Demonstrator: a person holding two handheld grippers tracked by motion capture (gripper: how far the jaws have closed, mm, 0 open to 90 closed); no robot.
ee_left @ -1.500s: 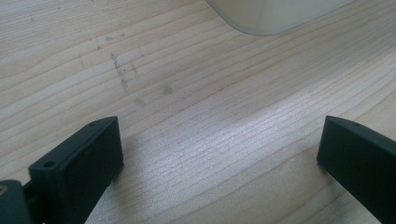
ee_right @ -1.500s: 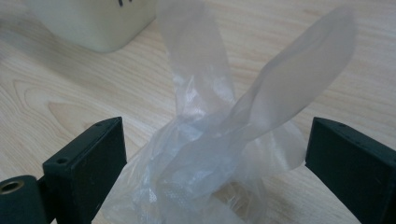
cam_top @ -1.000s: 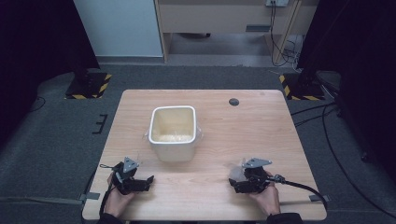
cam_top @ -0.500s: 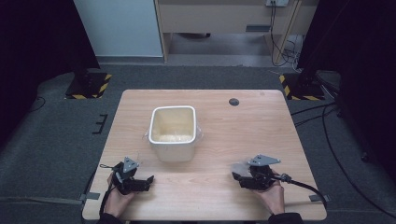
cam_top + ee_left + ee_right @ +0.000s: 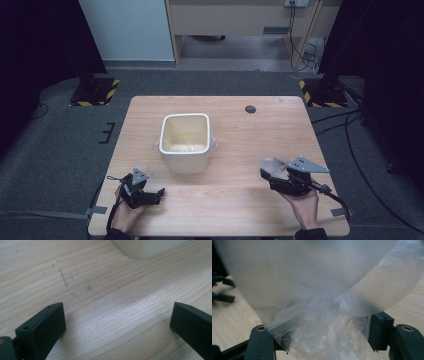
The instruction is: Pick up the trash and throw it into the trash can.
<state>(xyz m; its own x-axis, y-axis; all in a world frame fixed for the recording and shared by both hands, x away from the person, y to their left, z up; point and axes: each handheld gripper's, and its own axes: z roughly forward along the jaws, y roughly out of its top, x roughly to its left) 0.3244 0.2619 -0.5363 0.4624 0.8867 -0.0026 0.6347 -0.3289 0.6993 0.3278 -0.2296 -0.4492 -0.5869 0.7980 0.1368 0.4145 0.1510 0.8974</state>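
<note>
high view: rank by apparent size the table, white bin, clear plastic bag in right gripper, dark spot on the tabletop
1. table
2. white bin
3. clear plastic bag, bunched in the right gripper
4. dark spot

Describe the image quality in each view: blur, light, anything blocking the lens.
High view: evenly lit table, dark surroundings, right gripper slightly smeared. Left gripper view: sharp wood grain, soft bright patch between open jaws. Right gripper view: clear plastic bag hazes the lens, blurred up close.
</note>
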